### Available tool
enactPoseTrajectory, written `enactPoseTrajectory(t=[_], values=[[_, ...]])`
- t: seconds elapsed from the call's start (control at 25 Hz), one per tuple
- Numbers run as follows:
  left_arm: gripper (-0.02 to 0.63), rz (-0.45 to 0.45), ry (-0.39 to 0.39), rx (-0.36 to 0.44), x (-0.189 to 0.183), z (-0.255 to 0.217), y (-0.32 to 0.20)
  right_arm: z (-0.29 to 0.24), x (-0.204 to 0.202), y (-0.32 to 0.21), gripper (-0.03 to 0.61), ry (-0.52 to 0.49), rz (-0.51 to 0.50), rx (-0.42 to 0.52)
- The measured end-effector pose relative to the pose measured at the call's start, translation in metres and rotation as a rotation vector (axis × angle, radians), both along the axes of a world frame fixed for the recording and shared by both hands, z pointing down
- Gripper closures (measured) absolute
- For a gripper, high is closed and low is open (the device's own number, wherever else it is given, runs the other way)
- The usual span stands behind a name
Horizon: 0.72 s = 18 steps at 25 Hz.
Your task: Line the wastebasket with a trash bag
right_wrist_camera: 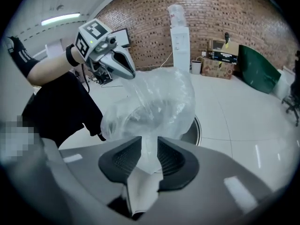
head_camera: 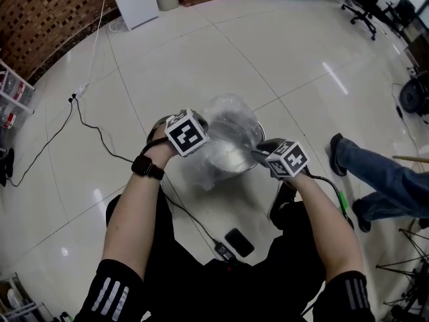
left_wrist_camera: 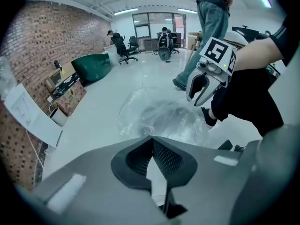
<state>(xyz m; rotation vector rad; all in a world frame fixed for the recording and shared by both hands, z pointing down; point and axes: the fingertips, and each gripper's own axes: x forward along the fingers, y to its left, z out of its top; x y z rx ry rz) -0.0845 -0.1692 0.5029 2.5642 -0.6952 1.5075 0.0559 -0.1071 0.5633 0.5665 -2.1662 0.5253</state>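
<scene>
Down on the white tiled floor (head_camera: 167, 59) sits the round metal wastebasket (right_wrist_camera: 200, 128), right in front of the person's knees, and the clear trash bag (head_camera: 231, 123) is ballooning over its mouth, crumpled and puffed up above the rim. Both grippers are on it, one to each side.

The left gripper (left_wrist_camera: 151, 139) is clenched: its jaws meet tip to tip in its own view. From the right gripper view a sheet of film runs straight up to those closed tips, so it looks to be pinching the bag's edge, though the film is too thin to be sure. The right gripper (right_wrist_camera: 149, 139) is released: its jaws stand apart, and a fold of the bag hangs loose in the gap between the ribbed pads (right_wrist_camera: 123, 159) without being squeezed.

There's a black watch (head_camera: 147, 167) on the left wrist. A black cable (head_camera: 87, 123) snakes across the tiles from the left toward the person, and a dark phone (head_camera: 239, 242) lies on the floor just below the basket. Off to the right a second person's jeans leg (head_camera: 375, 173) stands near. A brick wall (right_wrist_camera: 225, 13) with a water dispenser (right_wrist_camera: 180, 41) against it runs behind.
</scene>
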Motion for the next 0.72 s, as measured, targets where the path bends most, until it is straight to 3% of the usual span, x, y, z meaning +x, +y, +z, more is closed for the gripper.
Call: enactPoseTrajectory(t=[0.2,0.32,0.48,0.72], values=[[0.62,0.04,0.007,-0.02,0.019,0.002,0.009,-0.041,0.015,0.0,0.434,0.021,-0.093,0.043],[0.62,0.088,0.009,-0.034,0.029,0.005,0.02,-0.07,0.031,-0.029,0.428,-0.006,-0.036,0.135],[0.62,0.142,0.001,-0.052,0.043,0.01,0.034,-0.097,0.027,-0.072,0.428,-0.134,0.08,0.217],[0.618,0.246,-0.005,-0.086,0.069,0.018,0.054,-0.07,0.003,-0.1,0.428,-0.092,0.048,0.252]])
